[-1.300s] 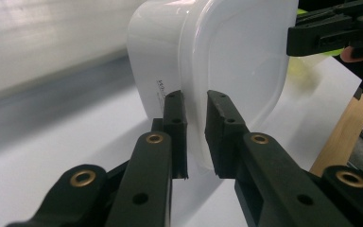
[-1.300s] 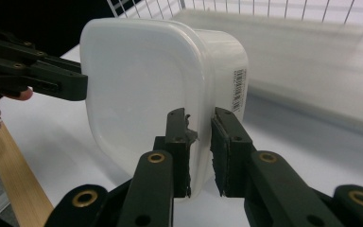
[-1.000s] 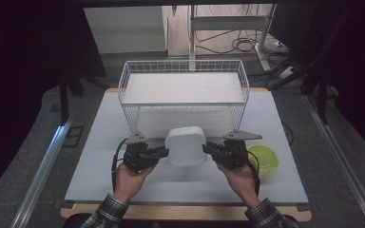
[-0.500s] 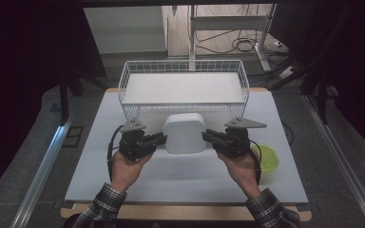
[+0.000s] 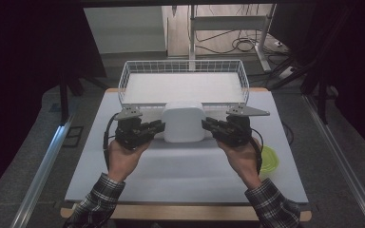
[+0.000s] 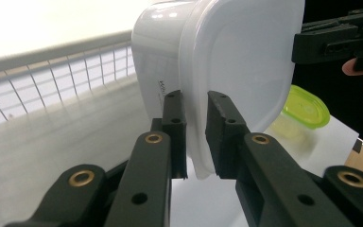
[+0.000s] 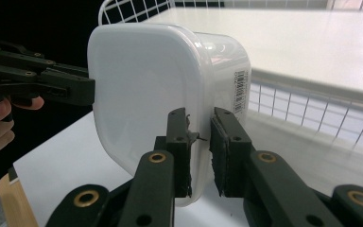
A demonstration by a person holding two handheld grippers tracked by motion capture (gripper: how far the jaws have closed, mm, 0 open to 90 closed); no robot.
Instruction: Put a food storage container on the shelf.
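Note:
A white plastic container [image 5: 184, 121] with rounded corners hangs above the white table [image 5: 185, 166], just in front of the wire basket [image 5: 183, 61]. My left gripper [image 5: 159, 127] is shut on its left rim and my right gripper [image 5: 206, 124] is shut on its right rim. In the left gripper view the jaws [image 6: 196, 101] pinch the thin edge of the container [image 6: 236, 61]. The right gripper view shows the same clamp [image 7: 199, 118] on the container [image 7: 142, 85], whose side wall carries a barcode label.
The wire basket [image 7: 312, 109] has a white floor and stands at the table's far side. A lime-green lidded tub [image 5: 268, 159] lies on the table by the right wrist. Dark floor and metal rails flank the table.
Both grippers have carried the white container away from the person and toward the basket's front wall. The grip on both rims is unchanged.

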